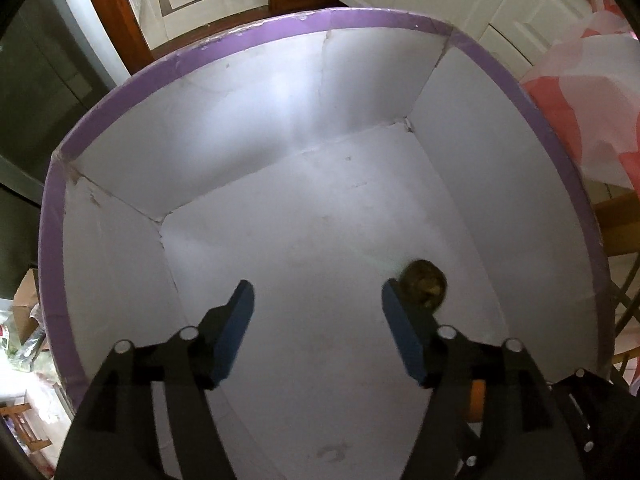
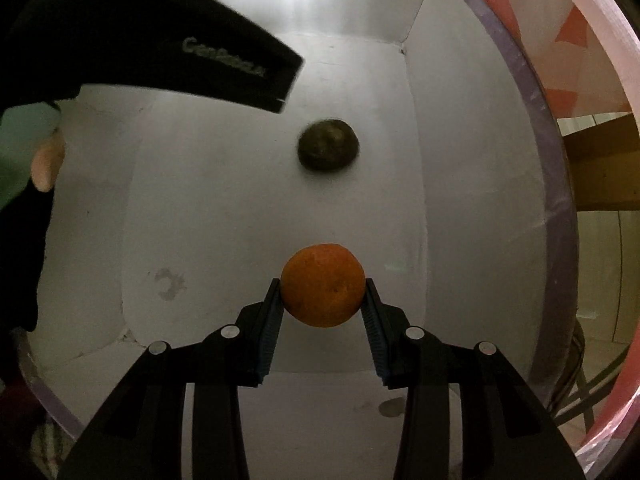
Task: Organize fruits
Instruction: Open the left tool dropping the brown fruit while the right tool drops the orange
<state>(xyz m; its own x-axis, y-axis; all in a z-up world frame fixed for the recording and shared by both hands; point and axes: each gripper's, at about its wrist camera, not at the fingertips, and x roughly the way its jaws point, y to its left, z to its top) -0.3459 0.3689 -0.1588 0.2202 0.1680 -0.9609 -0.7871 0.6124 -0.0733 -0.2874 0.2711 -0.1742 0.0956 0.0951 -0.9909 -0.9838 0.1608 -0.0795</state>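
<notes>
Right wrist: right tongs (image 2: 323, 294) clamp one orange (image 2: 322, 285); one dark fruit (image 2: 328, 145) loose (box (image 2: 554, 168)); left tongs (image 1: 318, 300) wide.

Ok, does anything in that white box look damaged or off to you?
Mostly wear on the box: its purple rim is chipped along the far edge, the inner corner seams are cracked, and a faint ring-shaped stain marks the floor. The dark fruit is blurred, so its condition is unclear. The orange in the right gripper looks fine.

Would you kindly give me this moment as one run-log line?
left gripper: open, empty | right gripper: shut on orange | dark green fruit: lying loose on box floor | box: white inside, purple rim
</notes>
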